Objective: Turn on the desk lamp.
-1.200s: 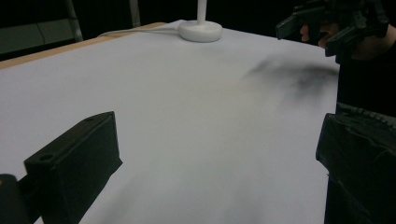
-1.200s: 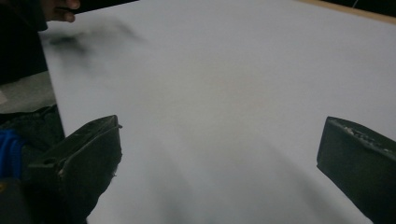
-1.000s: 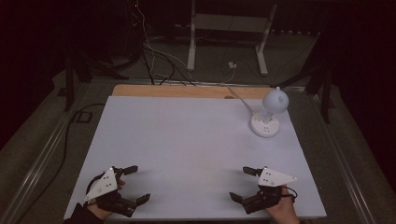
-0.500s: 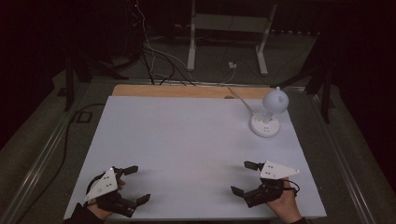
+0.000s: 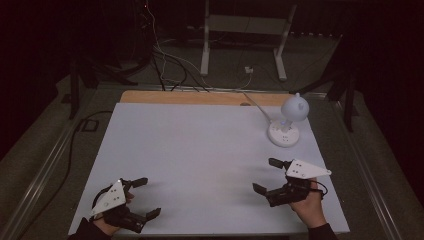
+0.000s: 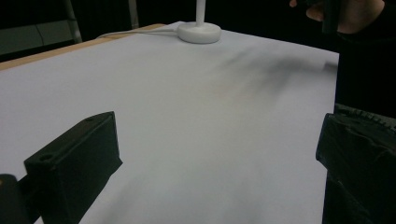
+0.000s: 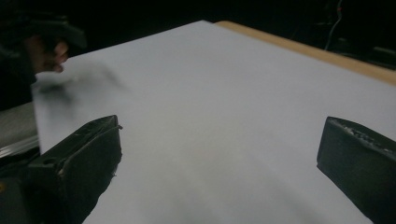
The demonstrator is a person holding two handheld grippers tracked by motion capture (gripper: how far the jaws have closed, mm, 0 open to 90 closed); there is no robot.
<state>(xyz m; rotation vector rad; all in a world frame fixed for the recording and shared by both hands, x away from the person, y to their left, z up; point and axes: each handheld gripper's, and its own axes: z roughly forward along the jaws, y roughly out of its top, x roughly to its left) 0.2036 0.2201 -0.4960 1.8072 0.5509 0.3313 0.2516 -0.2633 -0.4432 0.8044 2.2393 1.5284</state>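
High view: a white table top [image 5: 200,165] with a strip of pale wood [image 5: 200,97] along its far edge, lit against a dark room.
Left gripper [image 5: 145,197]: near the front left corner of the table, held by a hand [image 5: 107,222] that comes in from the bottom; jaws spread wide with nothing between them.
Right gripper [image 5: 267,175]: near the front right of the table, held by the other hand [image 5: 307,205]; jaws likewise parted and empty.
Grey plates: a flat three-cornered plate sits on top of each gripper, pale against the black bodies.
Lamp [image 5: 287,120]: a small white desk lamp at the far right of the table, with a round flat base, a thin stem and a ball-shaped head; it stands beyond the right gripper, well apart from both pairs of jaws.
Lamp cord: a white cord runs from the lamp back over the wooden strip.
Left gripper view: two blocky matte black jaws rise at the lower corners, bare white surface between them; the lamp's round base [image 6: 198,32] lies far ahead.
Right gripper view: black jaws set wide apart over smooth white surface, the wooden strip [image 7: 317,51] at upper right; the other hand appears dim and blurred at upper left.
Floor behind the table: cables [image 5: 165,60] and a white metal stand [image 5: 245,30], dimly lit.
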